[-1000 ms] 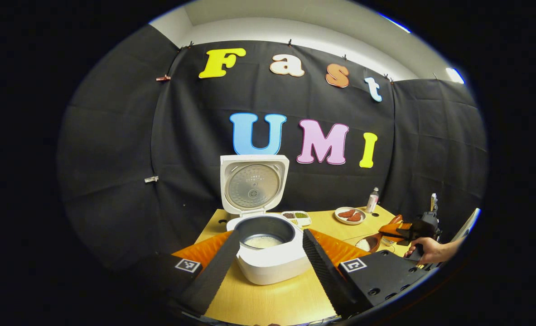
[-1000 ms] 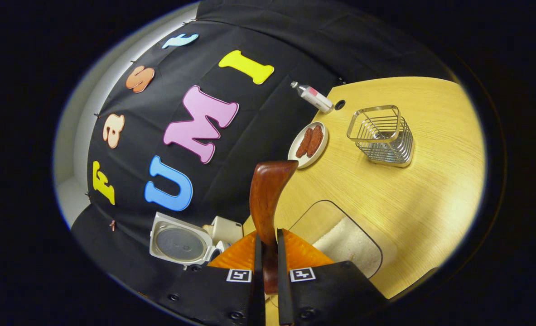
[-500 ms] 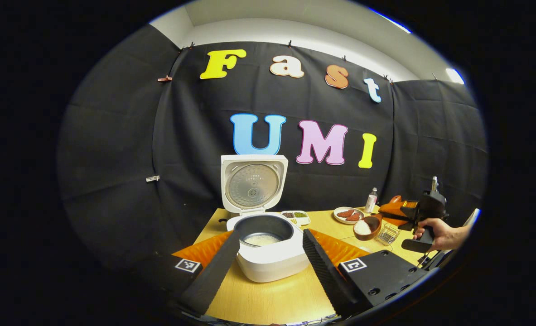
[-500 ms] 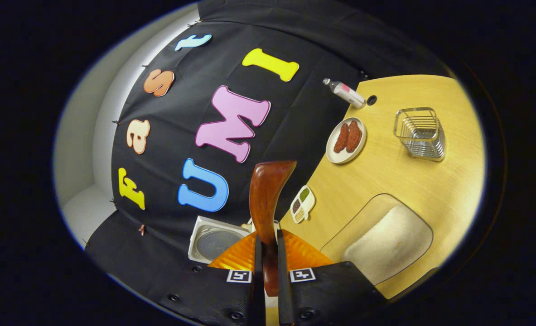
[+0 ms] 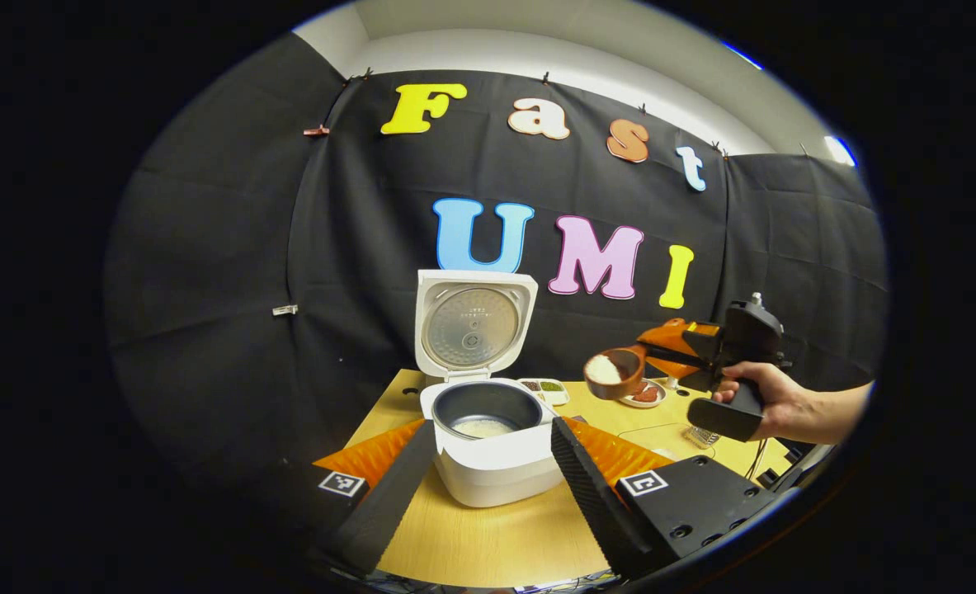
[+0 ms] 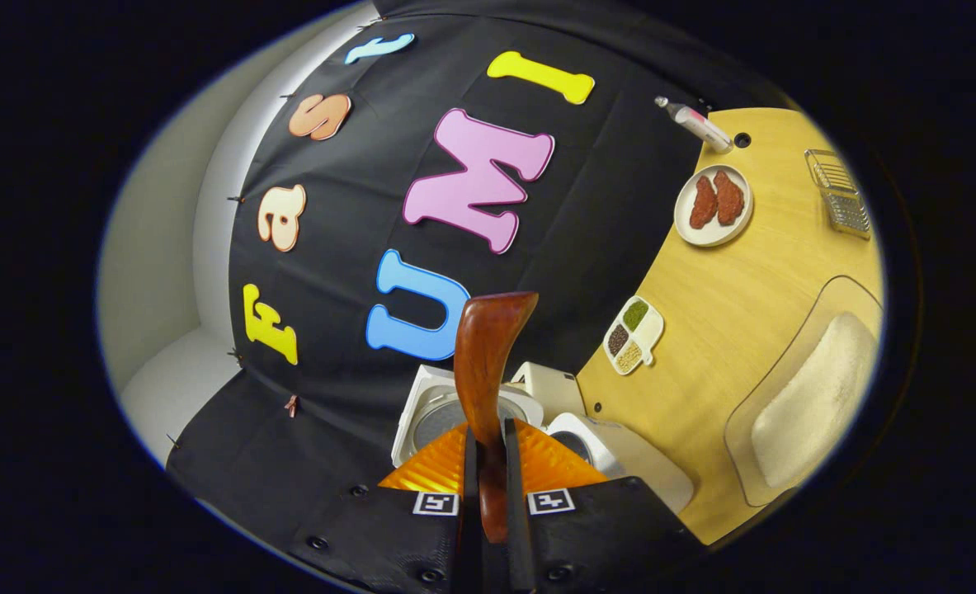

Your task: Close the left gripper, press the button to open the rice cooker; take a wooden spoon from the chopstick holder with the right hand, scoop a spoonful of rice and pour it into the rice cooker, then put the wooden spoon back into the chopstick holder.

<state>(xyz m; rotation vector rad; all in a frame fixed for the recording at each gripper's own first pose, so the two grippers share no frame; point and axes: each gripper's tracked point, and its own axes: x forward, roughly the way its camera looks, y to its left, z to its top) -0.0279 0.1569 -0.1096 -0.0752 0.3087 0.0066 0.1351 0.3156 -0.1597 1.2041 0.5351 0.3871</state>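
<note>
Wooden spoon (image 6: pixel 484 371), one, clamped in right fingers (image 6: pixel 464 487); left fingers (image 5: pixel 595 487) spread; one rice cooker (image 5: pixel 488 445)

Each gripper is a black block with orange ribbed wedges at the roots of its two long flat fingers. The left gripper (image 5: pixel 488 478) carries a small square black-and-white marker on each side and round screw heads along its black housing. The right gripper (image 6: pixel 488 487) bears the same pair of markers and screws. A hand (image 5: pixel 764 400), forearm bare, wraps a black pistol-style handle.
</note>
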